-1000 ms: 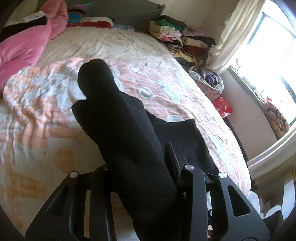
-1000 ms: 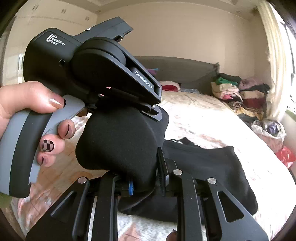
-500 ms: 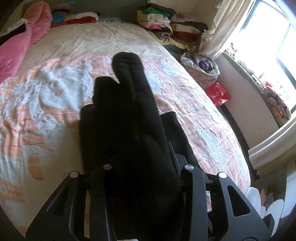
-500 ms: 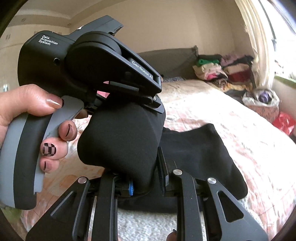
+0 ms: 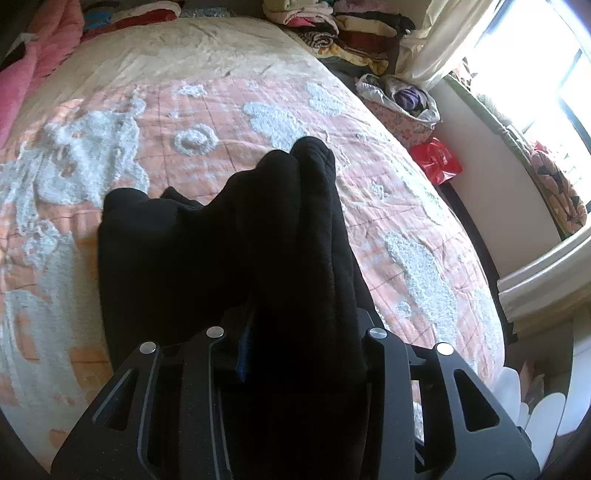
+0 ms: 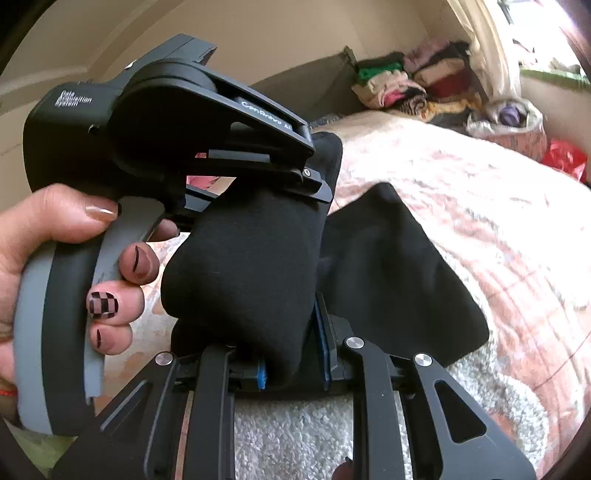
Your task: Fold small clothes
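Observation:
A black garment (image 5: pixel 288 240) lies partly on the peach and white quilt (image 5: pixel 229 110) of a bed. My left gripper (image 5: pixel 295 347) is shut on a thick folded bunch of it, which reaches forward over the flat layer below. In the right wrist view my right gripper (image 6: pixel 291 369) is shut on another edge of the same black garment (image 6: pixel 243 266), pinched between blue pads. A person's hand (image 6: pixel 55 229) holds the left tool's grey handle just left of the cloth. The rest of the garment spreads to the right on the quilt (image 6: pixel 498 206).
Stacks of folded clothes (image 5: pixel 351 26) stand at the bed's far right corner, and a pink blanket (image 5: pixel 37 74) lies at the far left. A white plastic bag (image 5: pixel 402 99) and a red bag (image 5: pixel 437 162) sit beside the bed's right edge, under a bright window (image 5: pixel 535 74).
Both grippers have carried the held fold forward and lower over the garment on the bed. The right wrist has rolled, so its view of the room now tilts.

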A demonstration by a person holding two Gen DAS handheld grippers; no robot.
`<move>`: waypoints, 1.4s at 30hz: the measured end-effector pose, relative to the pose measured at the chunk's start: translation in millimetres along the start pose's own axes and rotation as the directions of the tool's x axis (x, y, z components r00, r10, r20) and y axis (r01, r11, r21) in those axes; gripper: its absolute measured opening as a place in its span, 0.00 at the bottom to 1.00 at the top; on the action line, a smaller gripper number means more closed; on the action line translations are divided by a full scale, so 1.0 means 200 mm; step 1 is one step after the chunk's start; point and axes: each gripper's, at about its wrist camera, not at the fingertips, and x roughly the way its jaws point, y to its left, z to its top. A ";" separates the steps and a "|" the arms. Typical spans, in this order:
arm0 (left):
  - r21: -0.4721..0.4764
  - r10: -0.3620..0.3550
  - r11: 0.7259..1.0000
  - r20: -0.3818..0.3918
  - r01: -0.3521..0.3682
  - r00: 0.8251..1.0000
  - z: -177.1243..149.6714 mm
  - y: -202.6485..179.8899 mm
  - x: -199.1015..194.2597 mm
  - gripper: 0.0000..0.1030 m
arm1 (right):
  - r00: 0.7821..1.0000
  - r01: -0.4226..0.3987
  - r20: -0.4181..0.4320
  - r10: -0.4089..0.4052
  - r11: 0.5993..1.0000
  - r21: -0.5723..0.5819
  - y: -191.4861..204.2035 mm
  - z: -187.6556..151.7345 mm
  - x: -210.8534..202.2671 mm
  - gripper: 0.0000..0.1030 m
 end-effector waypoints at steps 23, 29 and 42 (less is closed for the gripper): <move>-0.029 -0.053 0.998 0.044 0.054 0.998 0.08 0.02 -0.09 0.64 | 0.970 -0.151 -0.150 0.193 0.956 0.252 -0.26 -0.02 -0.07 0.62; -0.027 0.016 1.000 0.113 -0.013 0.993 -0.06 0.20 -0.20 0.65 | 0.961 -0.172 -0.169 0.218 0.952 0.254 -0.33 0.22 -0.05 0.78; 0.011 0.117 0.993 0.154 -0.120 0.981 -0.26 0.31 -0.15 0.69 | 0.920 -0.081 -0.378 0.100 0.995 0.065 -0.29 0.53 0.36 0.10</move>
